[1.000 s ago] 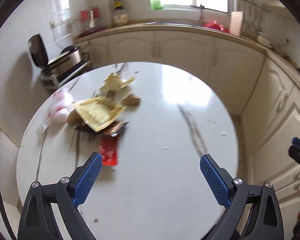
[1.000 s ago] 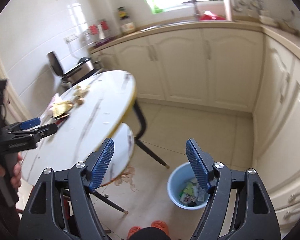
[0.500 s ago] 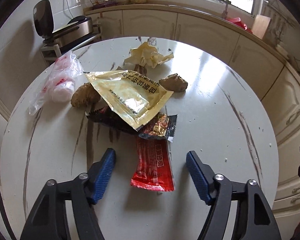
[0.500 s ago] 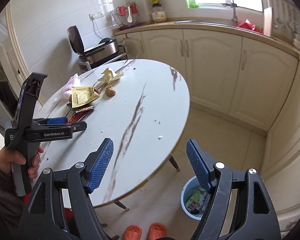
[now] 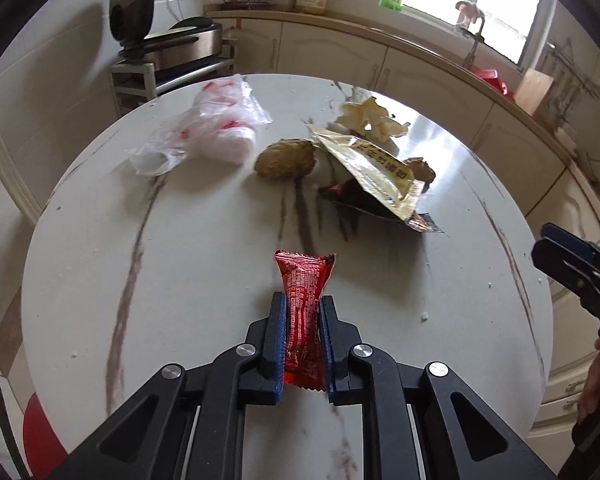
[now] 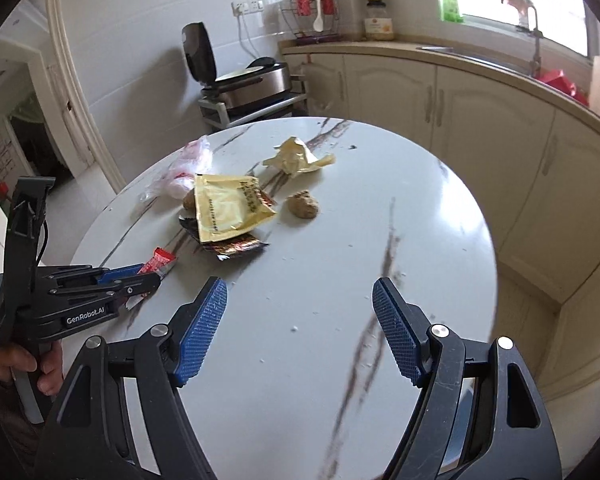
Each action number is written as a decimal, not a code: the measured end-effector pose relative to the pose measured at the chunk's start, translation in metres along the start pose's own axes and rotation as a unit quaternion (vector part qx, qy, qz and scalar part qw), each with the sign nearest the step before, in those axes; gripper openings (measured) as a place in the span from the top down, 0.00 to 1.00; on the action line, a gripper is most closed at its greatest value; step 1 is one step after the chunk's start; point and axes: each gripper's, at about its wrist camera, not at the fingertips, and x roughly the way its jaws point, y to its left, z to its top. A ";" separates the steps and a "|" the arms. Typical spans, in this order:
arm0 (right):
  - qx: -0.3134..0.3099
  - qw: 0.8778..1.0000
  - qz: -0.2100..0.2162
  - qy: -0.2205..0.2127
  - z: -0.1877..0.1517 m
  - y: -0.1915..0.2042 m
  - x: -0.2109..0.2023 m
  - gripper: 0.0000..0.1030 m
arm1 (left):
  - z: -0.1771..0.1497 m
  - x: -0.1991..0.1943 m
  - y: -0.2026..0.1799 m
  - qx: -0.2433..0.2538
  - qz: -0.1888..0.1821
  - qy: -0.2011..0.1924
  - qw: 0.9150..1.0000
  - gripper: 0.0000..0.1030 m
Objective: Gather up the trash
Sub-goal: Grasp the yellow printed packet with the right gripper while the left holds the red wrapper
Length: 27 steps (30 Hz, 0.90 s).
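Observation:
My left gripper (image 5: pixel 302 307) is shut on a red snack wrapper (image 5: pixel 305 284), held just above the round white marble table (image 5: pixel 204 264); the wrapper also shows in the right wrist view (image 6: pixel 161 261). Further back lie a gold foil packet (image 5: pixel 374 168) over a dark wrapper (image 5: pixel 352 200), two brown lumps (image 5: pixel 286 159), a crumpled yellow wrapper (image 5: pixel 370 118) and a clear plastic bag (image 5: pixel 212 128). My right gripper (image 6: pixel 300 312) is open and empty over the table's near right side.
Cream kitchen cabinets (image 6: pixel 460 104) curve around the far side and right of the table. A metal rack with an appliance (image 6: pixel 248 84) stands behind the table on the left. A doorway (image 6: pixel 28 128) opens at far left.
My left gripper has closed on the red wrapper and drawn it away from the pile. My right gripper has swung from over the floor bin to above the table.

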 end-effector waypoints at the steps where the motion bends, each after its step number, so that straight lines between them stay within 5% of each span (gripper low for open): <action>1: -0.005 1.000 0.007 0.004 0.004 0.006 0.008 0.29 | -0.002 -0.004 0.008 -0.005 0.001 -0.002 1.000 0.89; 10: -0.037 0.998 0.033 0.037 0.054 0.050 0.087 0.28 | -0.012 -0.032 0.040 -0.020 0.009 -0.011 1.000 0.89; 17: -0.057 0.995 0.008 0.076 0.063 0.059 0.135 0.24 | -0.009 -0.036 0.045 -0.019 -0.004 -0.011 1.000 0.89; 18: -0.051 0.996 0.008 0.073 0.064 0.057 0.135 0.27 | -0.009 -0.035 0.045 -0.020 -0.004 -0.010 1.000 0.89; 20: -0.043 0.997 0.006 0.068 0.066 0.049 0.134 0.54 | -0.008 -0.035 0.044 -0.020 -0.007 -0.009 1.000 0.89; 21: -0.039 0.997 0.013 0.063 0.068 0.045 0.131 0.57 | -0.009 -0.035 0.044 -0.020 -0.008 -0.009 1.000 0.89; 23: -0.036 0.997 0.024 0.059 0.068 0.039 0.127 0.81 | -0.009 -0.036 0.043 -0.019 -0.009 -0.009 1.000 0.89; 27: -0.032 0.999 0.022 0.030 0.068 0.032 0.105 0.92 | -0.008 -0.044 0.037 -0.019 -0.013 -0.014 1.000 0.89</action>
